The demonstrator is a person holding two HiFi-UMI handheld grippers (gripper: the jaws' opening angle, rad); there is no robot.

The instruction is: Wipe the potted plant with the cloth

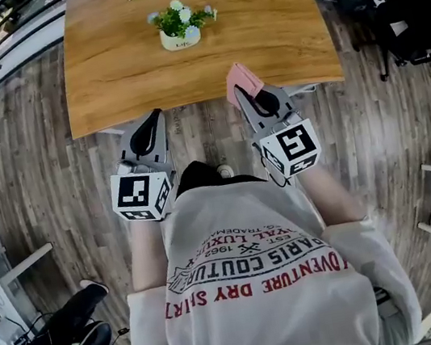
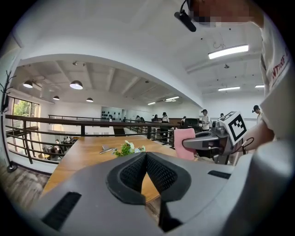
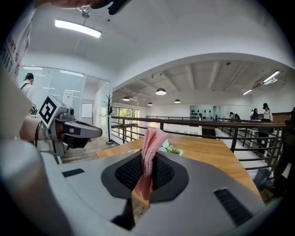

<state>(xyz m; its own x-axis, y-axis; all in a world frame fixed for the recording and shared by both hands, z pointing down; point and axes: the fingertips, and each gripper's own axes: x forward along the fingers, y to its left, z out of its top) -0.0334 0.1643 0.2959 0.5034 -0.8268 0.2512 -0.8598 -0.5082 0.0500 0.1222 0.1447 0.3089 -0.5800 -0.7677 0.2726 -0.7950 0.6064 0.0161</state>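
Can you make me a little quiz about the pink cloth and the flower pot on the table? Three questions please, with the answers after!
1. Which claw grips the pink cloth? A) left B) right C) neither
2. True or false: the potted plant is lying tipped over.
3. Fill in the gap: the left claw is ____ (open or shut), with nothing in it.

Key
1. B. The right claw is shut on it.
2. False. It stands upright on the wooden table.
3. Shut.
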